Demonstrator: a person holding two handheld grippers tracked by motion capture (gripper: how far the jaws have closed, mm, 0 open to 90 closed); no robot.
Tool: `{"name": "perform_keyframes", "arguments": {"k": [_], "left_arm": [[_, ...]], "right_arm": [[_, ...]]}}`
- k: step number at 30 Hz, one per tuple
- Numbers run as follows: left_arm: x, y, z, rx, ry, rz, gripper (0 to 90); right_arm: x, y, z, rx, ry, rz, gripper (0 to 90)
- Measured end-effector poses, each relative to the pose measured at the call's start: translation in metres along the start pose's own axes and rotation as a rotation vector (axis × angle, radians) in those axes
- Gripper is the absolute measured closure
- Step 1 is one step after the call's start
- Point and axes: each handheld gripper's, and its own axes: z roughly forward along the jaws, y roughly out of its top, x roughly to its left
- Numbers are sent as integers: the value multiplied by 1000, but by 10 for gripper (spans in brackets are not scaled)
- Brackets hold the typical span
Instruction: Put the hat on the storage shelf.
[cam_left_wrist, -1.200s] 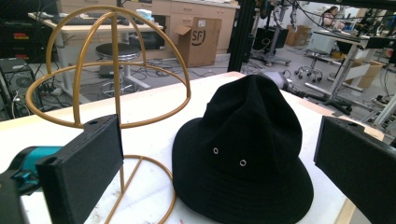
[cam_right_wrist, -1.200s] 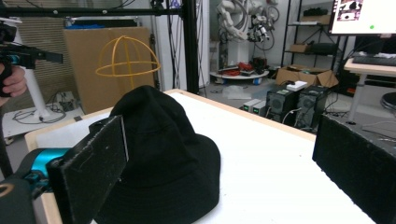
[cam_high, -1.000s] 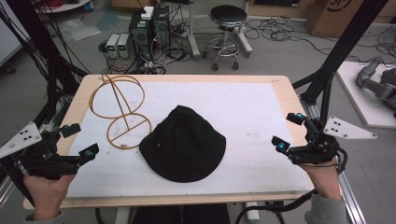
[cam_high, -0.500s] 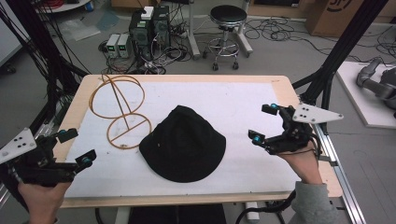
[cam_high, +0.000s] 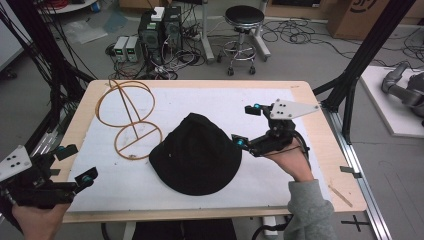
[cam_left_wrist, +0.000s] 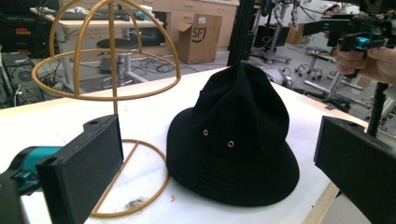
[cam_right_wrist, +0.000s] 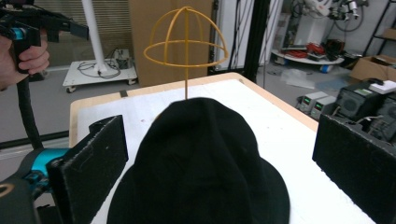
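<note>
High view: I take the black bucket hat (cam_high: 196, 154) as my landmark; it lies brim-down on the white mat (cam_high: 300, 165) near the middle of the table, its crown standing up in a soft peak. Nearest to me, well off to the hat's left at the table's near corner, I hold my left gripper (cam_high: 75, 165) with its jaws spread wide and nothing between them; I judge it waits there so it stays out of the way. On the hat's right, my right gripper (cam_high: 246, 126) hovers just beside the brim, jaws also spread wide and empty, aimed at the hat. In the right gripper view the crown sits between the two black pads (cam_right_wrist: 91, 158), which I read as lining up to pinch the soft fabric. Beyond the hat, to its far left, stands a yellow wire hat stand (cam_high: 131, 117): a round base ring on the mat, a thin upright rod, and a domed cage on top. The stand is empty and apart from the hat, so I judge the dome is where the hat belongs. Farther behind the hat, past the table's edge, a stool (cam_high: 243, 17) and electronics boxes (cam_high: 155, 27) sit on the floor.
</note>
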Motion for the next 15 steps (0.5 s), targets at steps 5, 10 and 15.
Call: {"name": "perform_keyframes", "arguments": {"k": [5,10,15], "left_arm": [[-2,-2,-3,6,7,0,17],[-3,-4,-6,5,8,0,17],[-4,-5,-8,6,14,0,17]], "right_arm": [[2,4,18,14,28,-11,28],[3,8,35,21,61,-14,28],[6,10,58,43,104,-22,29]]}}
